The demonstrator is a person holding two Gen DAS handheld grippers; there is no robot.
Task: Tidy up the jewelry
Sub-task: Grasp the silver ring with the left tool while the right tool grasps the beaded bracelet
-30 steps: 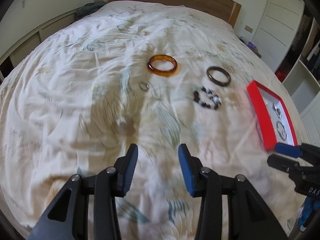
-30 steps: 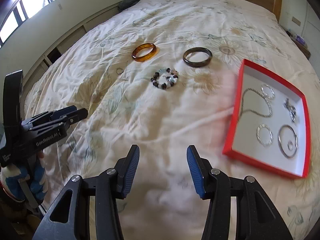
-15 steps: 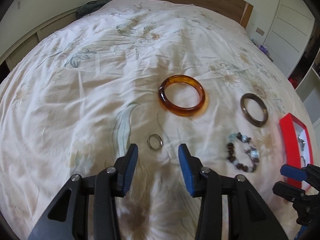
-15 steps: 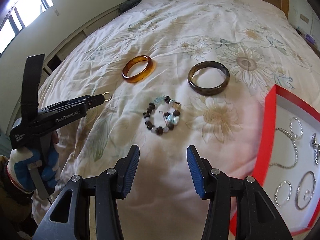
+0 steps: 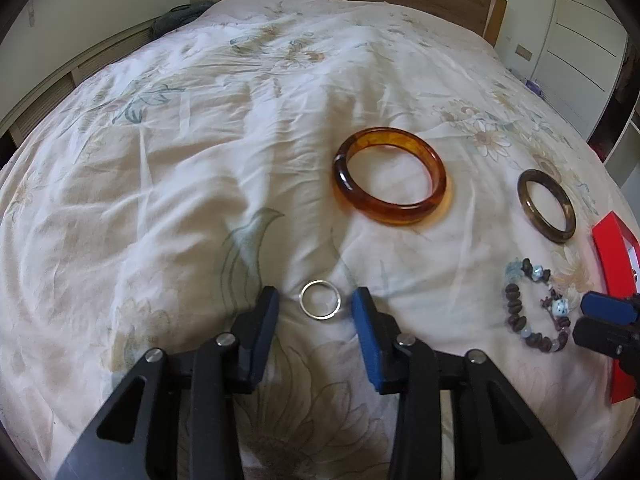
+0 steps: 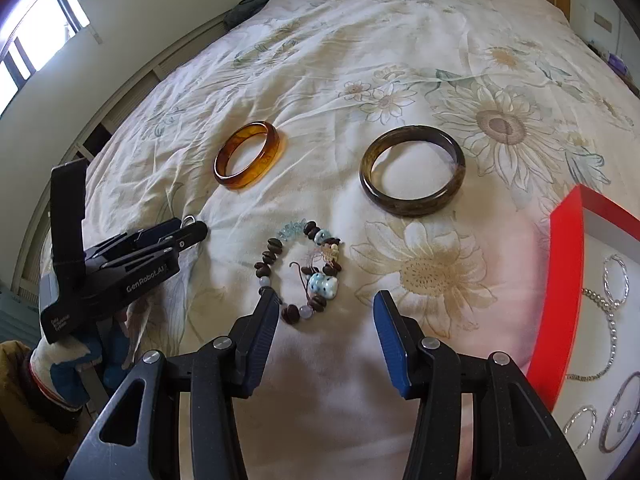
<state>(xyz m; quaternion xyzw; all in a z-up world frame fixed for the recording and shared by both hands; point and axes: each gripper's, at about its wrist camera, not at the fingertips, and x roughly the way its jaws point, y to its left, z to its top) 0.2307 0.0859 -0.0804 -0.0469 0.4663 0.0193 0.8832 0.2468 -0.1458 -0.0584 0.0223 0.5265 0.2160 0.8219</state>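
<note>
Left gripper (image 5: 316,306): jaws apart, small silver ring (image 5: 320,300) lying between them on the bedspread (image 5: 200,160).
Right gripper (image 6: 326,320): jaws apart, empty, over the bead bracelet (image 6: 304,270).
Farther: amber bangle (image 5: 390,176), dark bangle (image 6: 412,170).
Right side: red tray (image 6: 560,280).

glossy amber bangle (image 5: 391,176), shiny metal ring (image 5: 320,299)

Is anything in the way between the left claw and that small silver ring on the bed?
Nothing visible. The small silver ring lies flat on the bedspread between the open fingers of the left claw.
</note>
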